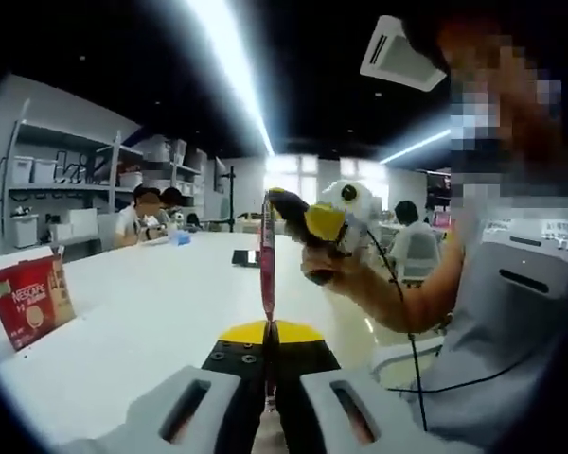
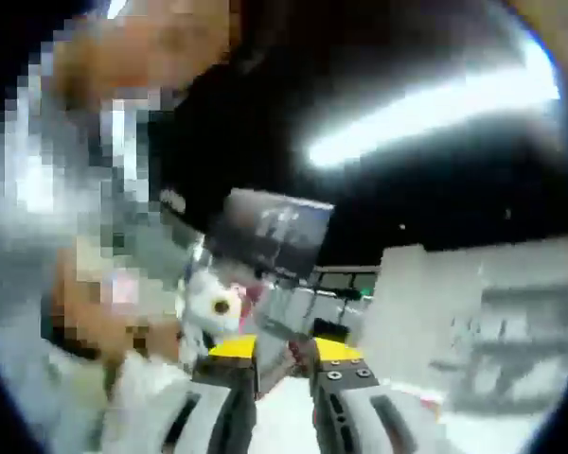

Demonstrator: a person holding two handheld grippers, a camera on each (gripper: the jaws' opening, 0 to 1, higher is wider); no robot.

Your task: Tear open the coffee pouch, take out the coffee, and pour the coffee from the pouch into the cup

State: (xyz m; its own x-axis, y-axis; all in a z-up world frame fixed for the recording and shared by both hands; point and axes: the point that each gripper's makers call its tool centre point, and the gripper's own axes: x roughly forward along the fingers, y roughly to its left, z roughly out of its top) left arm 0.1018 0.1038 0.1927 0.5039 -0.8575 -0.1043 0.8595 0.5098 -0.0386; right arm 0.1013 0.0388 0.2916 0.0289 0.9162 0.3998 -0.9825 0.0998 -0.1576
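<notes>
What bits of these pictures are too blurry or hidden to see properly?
- Coffee pouch, left gripper view: seen edge-on, so its print is unreadable and any tear can't be judged.
- Red Nescafe box, left gripper view: small print too tiny.
- Right gripper, right gripper view: motion blur smears what its jaws pinch.
- Right gripper view: blurred room and shelves.

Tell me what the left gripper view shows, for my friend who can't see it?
The left tool pinches the bottom of a thin red coffee pouch held upright, while the right tool grips its top. A white table stretches behind, with a red Nescafe box on the left and people sitting far off.
</notes>
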